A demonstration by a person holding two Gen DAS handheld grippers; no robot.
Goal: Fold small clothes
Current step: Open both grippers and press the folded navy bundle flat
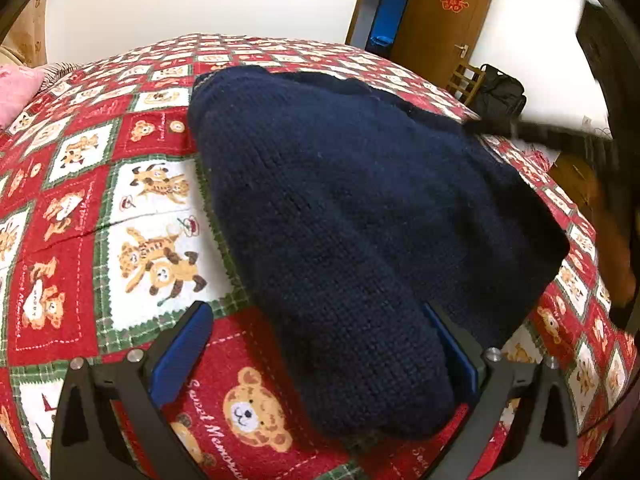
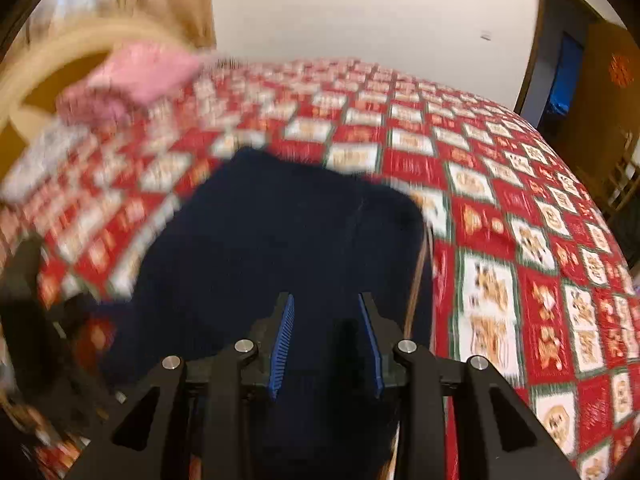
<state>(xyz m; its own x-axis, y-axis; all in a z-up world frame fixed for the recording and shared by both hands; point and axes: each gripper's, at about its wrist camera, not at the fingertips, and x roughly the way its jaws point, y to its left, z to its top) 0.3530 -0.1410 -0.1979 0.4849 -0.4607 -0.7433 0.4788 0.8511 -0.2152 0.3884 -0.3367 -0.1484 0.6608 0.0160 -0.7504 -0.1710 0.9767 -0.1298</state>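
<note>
Navy knit sweater (image 1: 360, 220) lies bunched on the bed (image 1: 120, 184); left gripper (image 1: 320, 344) gapes wide, right gripper (image 2: 326, 344) narrow, pinching nothing; best grab one edge cleanly.

One navy knit garment (image 1: 360, 208), one patterned bedspread (image 1: 120, 200), one pink pillow (image 1: 16, 92).

Home bedroom, bed (image 1: 120, 184) under a red teddy-bear patchwork quilt, pink pillow (image 1: 16, 88) at its head, wooden door (image 1: 444, 20) with a red paper decoration, white walls, black bag (image 1: 500, 94) by the wall
</note>
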